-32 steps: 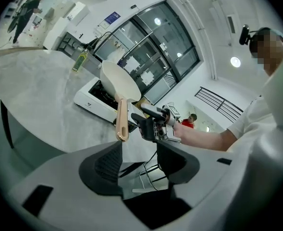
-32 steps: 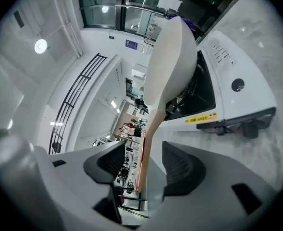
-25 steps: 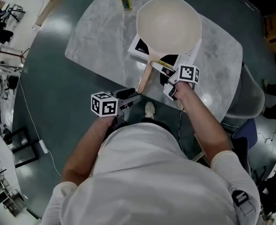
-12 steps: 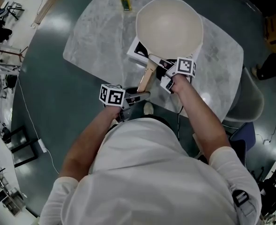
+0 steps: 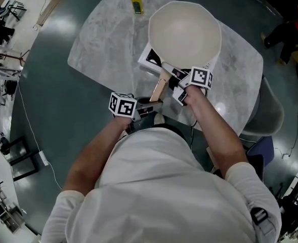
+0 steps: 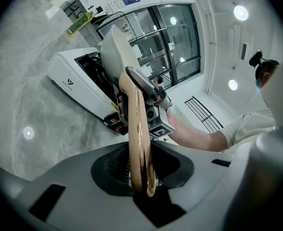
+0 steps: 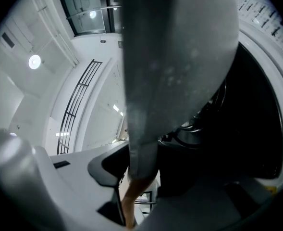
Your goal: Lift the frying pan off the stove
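A cream frying pan sits on a white stove on the marble table. Its wooden handle points toward me. My left gripper is at the handle's free end. In the left gripper view the handle runs between the closing jaws of that gripper, with dark gaps on both sides. My right gripper is at the grey metal neck beside the pan. In the right gripper view the neck stands between that gripper's closing jaws, also with gaps.
A yellow bottle stands at the table's far edge, behind the pan. The stove's white body lies left of the handle on the marble. A grey chair stands at the table's right. The floor around is dark and glossy.
My left gripper has moved up and to the right, from below the table edge onto the handle's end. The right gripper has edged closer to the handle's neck.
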`<control>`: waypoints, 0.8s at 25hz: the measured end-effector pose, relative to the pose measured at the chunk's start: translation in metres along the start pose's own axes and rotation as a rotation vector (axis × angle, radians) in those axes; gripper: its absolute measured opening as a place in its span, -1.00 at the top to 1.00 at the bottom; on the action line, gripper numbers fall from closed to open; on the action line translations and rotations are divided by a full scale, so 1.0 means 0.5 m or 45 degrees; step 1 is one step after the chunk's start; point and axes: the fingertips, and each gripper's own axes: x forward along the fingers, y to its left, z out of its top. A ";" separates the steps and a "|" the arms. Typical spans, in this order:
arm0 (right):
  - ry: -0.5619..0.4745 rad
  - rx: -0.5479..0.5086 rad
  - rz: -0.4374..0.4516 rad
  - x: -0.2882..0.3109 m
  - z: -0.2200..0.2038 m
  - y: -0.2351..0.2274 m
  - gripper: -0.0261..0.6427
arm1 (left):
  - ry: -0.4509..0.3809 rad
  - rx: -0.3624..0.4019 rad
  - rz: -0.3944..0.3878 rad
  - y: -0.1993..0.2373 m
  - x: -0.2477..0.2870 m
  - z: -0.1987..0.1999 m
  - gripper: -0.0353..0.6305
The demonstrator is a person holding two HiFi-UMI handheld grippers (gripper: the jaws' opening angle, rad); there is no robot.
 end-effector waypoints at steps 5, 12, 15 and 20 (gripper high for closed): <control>-0.012 0.011 -0.021 -0.004 0.002 0.006 0.42 | -0.014 0.004 -0.028 -0.020 -0.009 0.009 0.55; 0.003 -0.023 -0.017 0.010 -0.011 0.036 0.42 | -0.045 0.016 -0.057 -0.036 -0.032 0.009 0.54; 0.022 -0.046 0.014 0.005 -0.002 0.054 0.42 | -0.076 0.026 -0.061 -0.052 -0.024 0.016 0.55; 0.075 -0.058 0.051 -0.001 -0.001 0.091 0.42 | -0.134 0.038 -0.048 -0.089 -0.022 0.024 0.54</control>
